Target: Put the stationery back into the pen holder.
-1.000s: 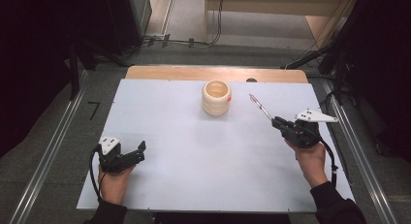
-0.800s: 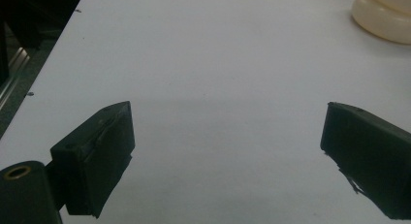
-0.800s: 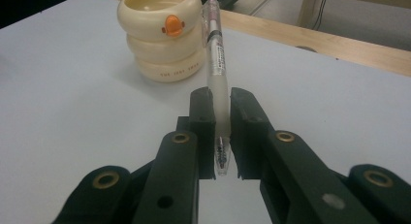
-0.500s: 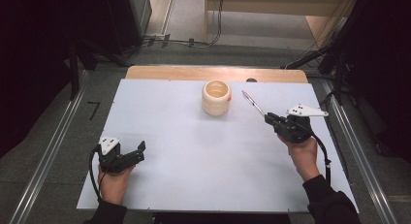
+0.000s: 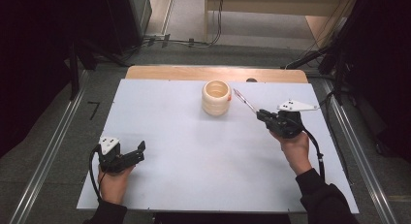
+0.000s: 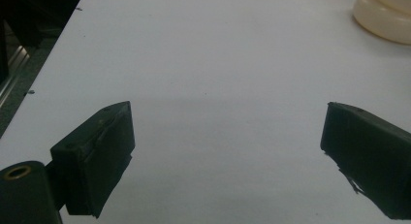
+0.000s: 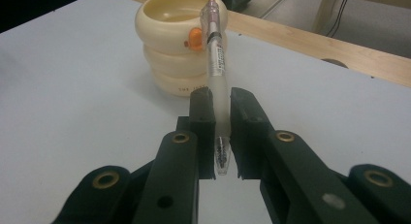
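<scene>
Here, a clear pen [image 7: 216, 64] is clamped between the closed jaws of the right gripper [image 5: 261, 115], its tip held just beside a cream ringed cup [image 5: 216, 97] on the white table [image 5: 194, 151], the left gripper [image 5: 139, 151] rested near the front-left edge, jaws spread wide, nothing held.

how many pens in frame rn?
1. The pen is clamped between the jaws of the right gripper, pointing toward the cream ribbed cup. The cup's inside looks empty from the high view, though its bottom isn't fully visible.

A white table [image 5: 194, 156] with a wooden far edge carries a cream ringed cup [image 5: 216, 97].
</scene>
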{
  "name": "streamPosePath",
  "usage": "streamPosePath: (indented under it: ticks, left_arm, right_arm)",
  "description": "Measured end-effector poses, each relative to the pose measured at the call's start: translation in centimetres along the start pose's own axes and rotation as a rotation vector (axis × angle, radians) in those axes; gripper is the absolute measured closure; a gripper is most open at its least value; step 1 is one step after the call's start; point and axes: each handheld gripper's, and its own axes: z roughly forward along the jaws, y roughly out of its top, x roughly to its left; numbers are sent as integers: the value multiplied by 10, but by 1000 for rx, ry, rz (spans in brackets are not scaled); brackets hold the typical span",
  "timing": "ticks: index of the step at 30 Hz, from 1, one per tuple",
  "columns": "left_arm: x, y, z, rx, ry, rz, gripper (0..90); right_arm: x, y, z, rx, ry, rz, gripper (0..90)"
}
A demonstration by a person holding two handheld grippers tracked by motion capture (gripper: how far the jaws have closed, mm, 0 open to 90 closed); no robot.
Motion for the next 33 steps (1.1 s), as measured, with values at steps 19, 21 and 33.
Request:
streamPosePath:
  ticks: [19,21,33]
  left_arm:
    - [1,0,0,-4,-4,-3,59]
    - [1,0,0,-5,-4,-5,59]
    - [1,0,-1,-5,-4,-3,59]
  right_arm:
    - [8,20,17,11,10,-26,789]
    - [8,22,19,15,10,-30,789]
    - [11,31,27,28,9,-46,788]
